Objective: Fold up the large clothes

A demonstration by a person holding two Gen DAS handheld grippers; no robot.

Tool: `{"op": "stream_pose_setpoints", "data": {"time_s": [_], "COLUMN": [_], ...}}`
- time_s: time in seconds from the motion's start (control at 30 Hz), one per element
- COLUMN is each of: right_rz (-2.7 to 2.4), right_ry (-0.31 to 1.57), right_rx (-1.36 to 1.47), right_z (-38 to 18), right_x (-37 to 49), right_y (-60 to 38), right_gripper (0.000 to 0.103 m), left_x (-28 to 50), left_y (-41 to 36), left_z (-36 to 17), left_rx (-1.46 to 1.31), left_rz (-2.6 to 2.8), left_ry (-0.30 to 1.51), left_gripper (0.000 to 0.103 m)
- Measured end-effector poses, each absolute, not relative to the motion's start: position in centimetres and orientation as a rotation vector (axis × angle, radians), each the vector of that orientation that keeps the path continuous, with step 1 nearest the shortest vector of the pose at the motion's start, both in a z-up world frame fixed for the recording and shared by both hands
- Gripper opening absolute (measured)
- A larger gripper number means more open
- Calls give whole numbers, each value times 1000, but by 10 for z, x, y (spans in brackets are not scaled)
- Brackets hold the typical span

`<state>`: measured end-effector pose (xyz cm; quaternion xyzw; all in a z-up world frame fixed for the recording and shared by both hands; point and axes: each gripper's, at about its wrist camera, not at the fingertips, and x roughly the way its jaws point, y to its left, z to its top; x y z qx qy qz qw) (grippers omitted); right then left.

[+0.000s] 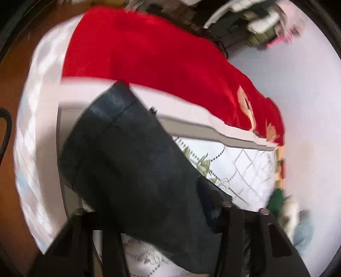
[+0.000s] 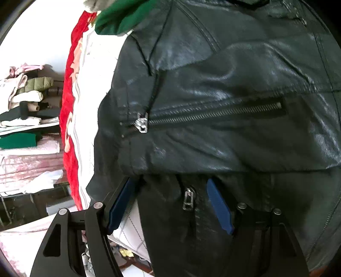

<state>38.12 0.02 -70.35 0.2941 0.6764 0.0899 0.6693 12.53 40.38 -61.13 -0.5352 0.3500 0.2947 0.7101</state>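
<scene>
A black leather jacket [image 2: 223,89] with a silver zip across its front fills the right wrist view. My right gripper [image 2: 170,204] is open, its blue pads [image 2: 219,206] on either side of a jacket fold with a zip pull [image 2: 188,199]; the jacket lies between them. In the left wrist view a sleeve or panel of the same jacket [image 1: 127,159] hangs over a white bed. My left gripper [image 1: 153,215] has jacket leather lying between and over its fingers [image 1: 213,202]; the picture is blurred and the jaws' gap is hidden.
A red blanket [image 1: 149,57] lies on the bed, with a white quilted mattress side [image 1: 245,168] below it. A green garment [image 2: 115,19] lies at the bed's end. Piles of folded clothes [image 2: 25,102] stand on shelves. A brown floor [image 1: 12,70] is at left.
</scene>
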Motion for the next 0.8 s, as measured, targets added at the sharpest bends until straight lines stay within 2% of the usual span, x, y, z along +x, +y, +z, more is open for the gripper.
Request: {"op": "stream_pose_setpoints", "data": {"time_s": [0.27, 0.37, 0.43, 0.67, 0.8], "right_rz": [188, 146, 149, 122, 24], "right_ry": [1424, 1508, 1517, 1480, 1450], "right_rx": [650, 558, 495, 499, 566], "right_z": [-696, -724, -721, -687, -679], "right_x": [412, 426, 428, 406, 387], "right_y": [26, 48, 55, 5, -63], "right_gripper": [73, 71, 70, 71, 71], "left_x": [158, 177, 186, 227, 265], "left_y": [429, 425, 417, 362, 289], "left_z": [-569, -553, -537, -472, -437], "left_rx": [-1060, -997, -932, -653, -479], "left_rz": [640, 606, 584, 482, 357], "left_ry": [707, 706, 704, 715, 723], "left_gripper": [5, 5, 5, 4, 4]}}
